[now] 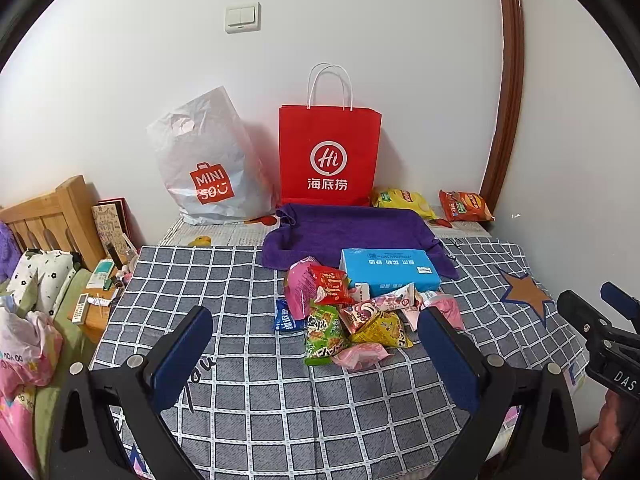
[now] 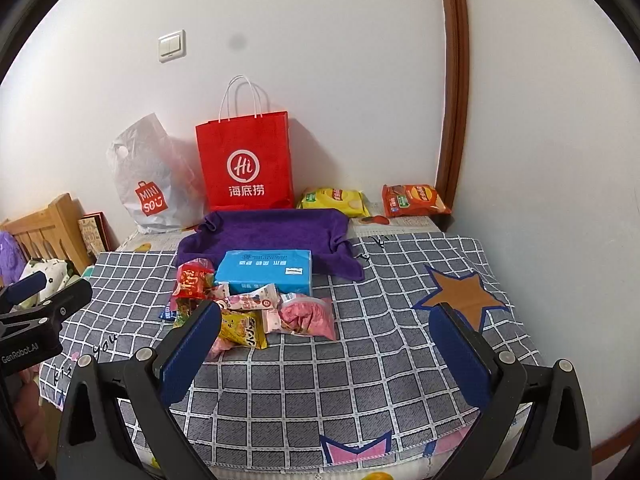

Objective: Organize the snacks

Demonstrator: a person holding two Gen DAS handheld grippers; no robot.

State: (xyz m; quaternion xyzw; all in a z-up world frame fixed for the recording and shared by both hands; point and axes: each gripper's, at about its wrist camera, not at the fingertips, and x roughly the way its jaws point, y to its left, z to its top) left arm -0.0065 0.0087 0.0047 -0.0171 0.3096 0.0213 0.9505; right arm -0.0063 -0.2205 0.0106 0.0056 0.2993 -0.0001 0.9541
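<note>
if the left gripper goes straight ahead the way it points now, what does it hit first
Probably the snack pile: the open left gripper frames it, with the green packet nearest. Only bare checked cloth lies between. Depth is unclear, so it might pass over them.

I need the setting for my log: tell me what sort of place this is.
Probably a bedroom at home: a wooden slatted bed frame with floral bedding beside the checked grey tablecloth, and a white wall light switch.

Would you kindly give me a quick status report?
Left gripper open, empty. Right gripper open, empty. Snack pile untouched beside blue tissue pack. Nothing blocking.
</note>
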